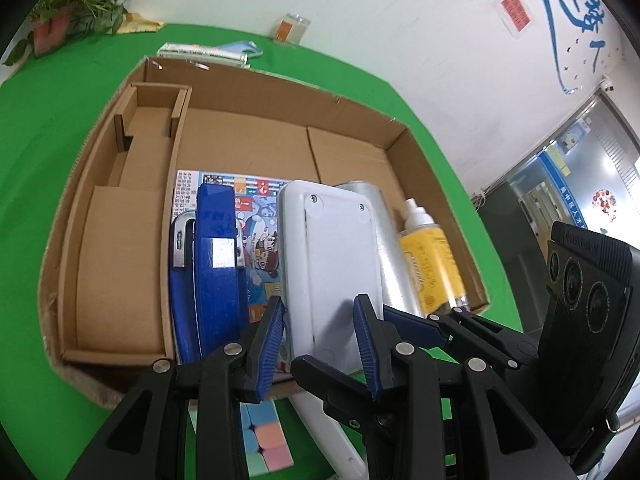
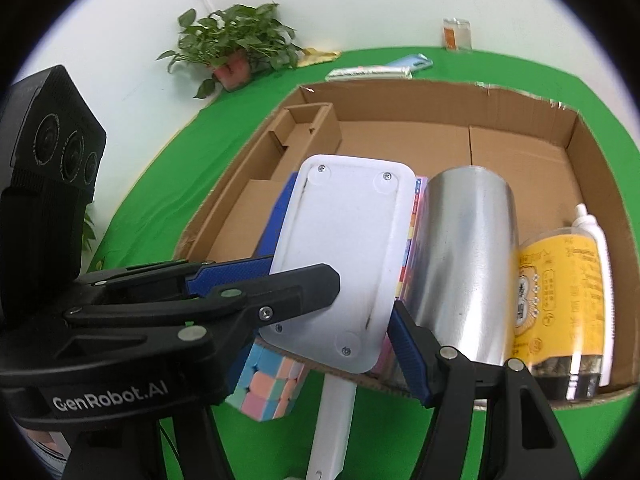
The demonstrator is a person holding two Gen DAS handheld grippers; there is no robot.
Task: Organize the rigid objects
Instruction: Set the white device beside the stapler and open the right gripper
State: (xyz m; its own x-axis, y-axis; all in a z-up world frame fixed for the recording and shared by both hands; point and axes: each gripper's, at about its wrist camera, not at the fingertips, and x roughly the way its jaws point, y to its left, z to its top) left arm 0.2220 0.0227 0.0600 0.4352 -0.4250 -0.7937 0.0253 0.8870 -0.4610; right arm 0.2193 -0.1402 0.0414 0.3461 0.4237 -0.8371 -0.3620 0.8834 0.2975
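Note:
A flat white plastic device (image 2: 344,240), screwed underside up, hangs tilted over the front of the open cardboard box (image 2: 440,90). A white stem (image 2: 332,420) runs down from its near end. My left gripper (image 1: 318,308) is shut on the white device (image 1: 332,256); in the right wrist view one finger lies across it and the other under its left edge. My right gripper (image 2: 328,328) is shut on it across its width, its left finger hidden. In the box lie a blue stapler (image 1: 216,264), a printed sheet (image 1: 260,220), a steel cup (image 2: 464,248) and a yellow spray bottle (image 2: 560,280).
A pastel puzzle cube (image 2: 268,384) sits on the green table (image 1: 48,160) just outside the box's front wall. A cardboard insert (image 1: 120,240) fills the box's left side. A potted plant (image 2: 236,44), a glass jar (image 2: 456,34) and flat packets (image 2: 372,72) stand behind the box.

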